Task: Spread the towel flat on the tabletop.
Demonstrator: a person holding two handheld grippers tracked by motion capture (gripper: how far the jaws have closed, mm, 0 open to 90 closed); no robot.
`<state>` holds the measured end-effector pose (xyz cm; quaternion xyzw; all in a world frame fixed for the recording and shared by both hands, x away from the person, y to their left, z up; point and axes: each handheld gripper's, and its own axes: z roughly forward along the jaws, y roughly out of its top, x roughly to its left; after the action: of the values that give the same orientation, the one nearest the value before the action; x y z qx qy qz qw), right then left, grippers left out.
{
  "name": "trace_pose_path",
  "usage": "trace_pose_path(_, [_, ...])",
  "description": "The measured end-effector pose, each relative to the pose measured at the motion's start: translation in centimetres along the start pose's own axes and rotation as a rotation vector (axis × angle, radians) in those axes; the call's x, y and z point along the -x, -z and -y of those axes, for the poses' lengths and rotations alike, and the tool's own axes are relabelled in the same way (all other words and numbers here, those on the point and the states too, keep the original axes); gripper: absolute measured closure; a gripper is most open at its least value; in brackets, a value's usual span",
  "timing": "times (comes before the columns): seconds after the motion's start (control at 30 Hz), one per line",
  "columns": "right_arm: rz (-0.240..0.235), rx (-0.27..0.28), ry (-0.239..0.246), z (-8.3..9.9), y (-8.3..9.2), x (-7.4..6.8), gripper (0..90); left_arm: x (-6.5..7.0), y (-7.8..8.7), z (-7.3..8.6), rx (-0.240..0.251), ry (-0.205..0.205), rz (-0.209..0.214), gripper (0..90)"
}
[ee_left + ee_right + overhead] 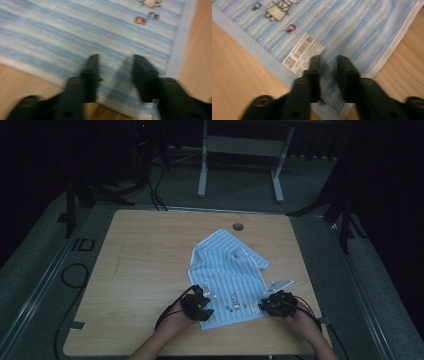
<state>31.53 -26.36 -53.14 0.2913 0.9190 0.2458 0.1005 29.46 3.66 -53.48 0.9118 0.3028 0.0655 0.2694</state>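
Closest to me, my forearms come in from the bottom edge, cut off below the elbow, and each hand holds a black gripper at a near corner of the towel [227, 275]. On the left gripper [115, 75] I see its two matte jaws standing apart over the cloth, with a strip of towel between them near the hem; the picture is smeared, so I cannot tell whether the pads actually press on it. The right gripper [329, 75] has its jaws closer together, with a small ridge of terry pile bunched up between them at the corner, so I read it as pinching the towel. Beside it lies a white paper label [303, 53] with a barcode, its print too blurred to read. The towel is soft looped cloth with pale blue and white stripes, a plain light blue border, and small cartoon figures I cannot make out clearly. It lies on the right half of the wooden table [145, 260], flat near me and folded over into a rumpled point at its far end. Further off, a round grommet hole [238, 226] sits near the table's far edge, and beyond it a pale metal frame [240, 155] stands in a very dark room.
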Motion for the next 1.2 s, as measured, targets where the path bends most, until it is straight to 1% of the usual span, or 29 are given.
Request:
trace_pose_path(0.03, [-0.004,-0.007,-0.003,-0.1,0.0,-0.1,83.3,-0.1,0.0,0.0,0.002,0.011,0.008,78.0])
trace_pose_path(0.07, [-0.005,-0.015,0.005,-0.1,0.1,-0.3,85.7,-0.1,0.1,0.1,0.002,0.012,0.008,84.5])
trace_pose_path(0.1, [-0.010,-0.023,0.011,-0.2,0.1,-0.5,86.6,0.0,0.3,0.1,-0.006,0.002,0.014,85.7])
trace_pose_path(0.2, [-0.024,-0.013,0.032,-0.3,0.8,-1.7,86.9,0.4,1.6,0.5,0.008,-0.011,0.038,86.6])
trace_pose_path(0.3, [-0.055,0.016,0.040,-0.2,1.8,-2.7,86.9,0.8,3.3,1.2,0.029,-0.011,0.058,86.6])
trace_pose_path(0.37, [-0.054,0.039,0.043,0.1,2.8,-3.7,86.9,1.1,4.2,1.9,0.039,-0.011,0.077,86.5])
trace_pose_path(0.4, [-0.056,0.040,0.043,0.2,3.1,-4.0,86.8,1.3,4.6,2.3,0.045,-0.014,0.085,86.5])
trace_pose_path(0.47, [-0.061,0.067,0.035,0.8,4.1,-5.0,86.8,1.7,5.1,2.9,0.040,-0.018,0.101,86.4])
trace_pose_path(0.53, [-0.069,0.068,0.042,1.3,4.8,-6.1,86.6,2.1,5.4,3.4,0.037,-0.017,0.141,86.2])
trace_pose_path(0.57, [-0.073,0.070,0.043,1.5,5.0,-6.6,86.6,2.4,5.5,3.7,0.031,-0.026,0.153,86.2])
trace_pose_path(0.6, [-0.086,0.066,0.039,1.8,5.1,-7.2,86.4,2.6,5.6,4.1,0.020,-0.032,0.167,86.1])
trace_pose_path(0.63, [-0.096,0.053,0.047,2.2,5.1,-8.0,86.1,2.9,5.5,4.3,0.017,-0.027,0.184,86.1])
trace_pose_path(0.67, [-0.099,0.049,0.056,2.5,5.1,-8.5,86.0,3.1,5.5,4.7,0.016,-0.027,0.197,85.9])
trace_pose_path(0.7, [-0.114,0.044,0.049,2.9,5.0,-9.0,85.8,3.3,5.5,5.1,0.012,-0.017,0.223,85.9])
trace_pose_path(0.73, [-0.145,0.029,0.035,3.4,4.9,-9.5,84.4,3.4,5.5,5.3,0.008,-0.018,0.251,85.9])
trace_pose_path(0.77, [-0.157,0.019,0.040,3.7,4.8,-9.9,82.8,3.6,5.5,5.6,-0.001,-0.019,0.288,85.3])
trace_pose_path(0.8, [-0.169,0.013,0.043,4.1,4.9,-10.3,81.2,3.9,5.4,5.8,-0.012,-0.023,0.339,84.2])
trace_pose_path(0.83, [-0.186,0.021,0.036,4.4,5.1,-10.7,77.3,4.0,5.5,5.9,-0.014,-0.028,0.359,82.2])
trace_pose_path(0.87, [-0.191,0.030,0.041,4.5,5.2,-10.7,73.1,4.3,5.5,6.0,-0.019,-0.039,0.362,78.1])
trace_pose_path(0.9, [-0.172,0.049,0.041,4.5,5.7,-10.7,67.3,4.4,5.6,5.9,-0.012,-0.048,0.324,70.1])
trace_pose_path(0.93, [-0.150,0.063,0.037,4.3,5.9,-10.4,65.4,4.3,5.8,5.8,0.000,-0.045,0.300,67.4])
trace_pose_path(0.97, [-0.135,0.069,0.028,4.0,6.1,-9.9,63.7,4.1,5.8,5.6,0.010,-0.036,0.287,64.8])
trace_pose_path(1.0, [-0.115,0.082,0.026,3.8,6.2,-9.5,62.6,3.6,5.9,5.3,0.016,-0.024,0.248,58.9])
trace_pose_path(1.03, [-0.088,0.100,0.010,3.2,6.3,-8.7,62.9,3.4,5.9,5.1,0.025,-0.014,0.219,56.2])
trace_pose_path(1.07, [-0.080,0.110,-0.002,2.9,6.3,-8.2,63.2,2.9,5.7,4.8,0.028,-0.017,0.170,55.9])
trace_pose_path(1.1, [-0.065,0.129,-0.006,2.3,6.1,-7.4,63.3,2.5,5.5,4.5,0.036,-0.011,0.148,50.0])
trace_pose_path(1.13, [-0.041,0.138,-0.011,1.8,5.8,-6.9,65.4,2.2,5.3,4.4,0.040,-0.001,0.142,48.5])
trace_pose_path(1.17, [-0.030,0.138,-0.018,1.5,5.5,-6.4,65.8,1.7,4.9,4.2,0.038,0.005,0.130,48.5])
trace_pose_path(1.2, [-0.027,0.138,-0.017,1.0,5.0,-5.8,65.7,1.2,4.5,3.9,0.036,0.007,0.106,48.5])
